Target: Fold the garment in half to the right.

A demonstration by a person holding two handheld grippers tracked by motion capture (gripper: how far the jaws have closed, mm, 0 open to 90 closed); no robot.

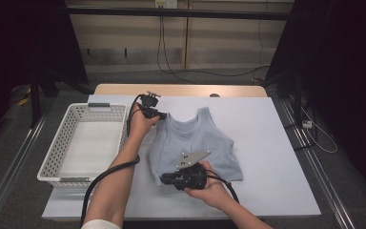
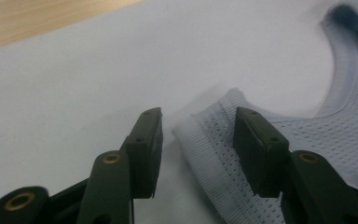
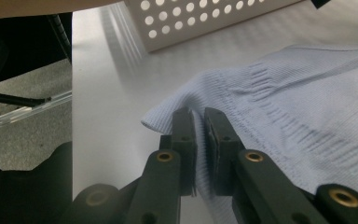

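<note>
From the high view, one pale blue sleeveless top (image 1: 195,145) lies flat near the middle of the white surface (image 1: 267,157), with one white perforated basket (image 1: 83,140) beside it. The left claw (image 1: 161,116) sits at a shoulder strap; the right claw (image 1: 164,180) is at the bottom hem corner.

In the left gripper view, the left claw (image 2: 198,135) stands part open, its jaws either side of the ribbed strap end (image 2: 205,140) without pressing it; the fabric is fine mesh.

In the right gripper view, the right claw (image 3: 199,135) is clamped on the knitted hem corner (image 3: 165,114).
</note>
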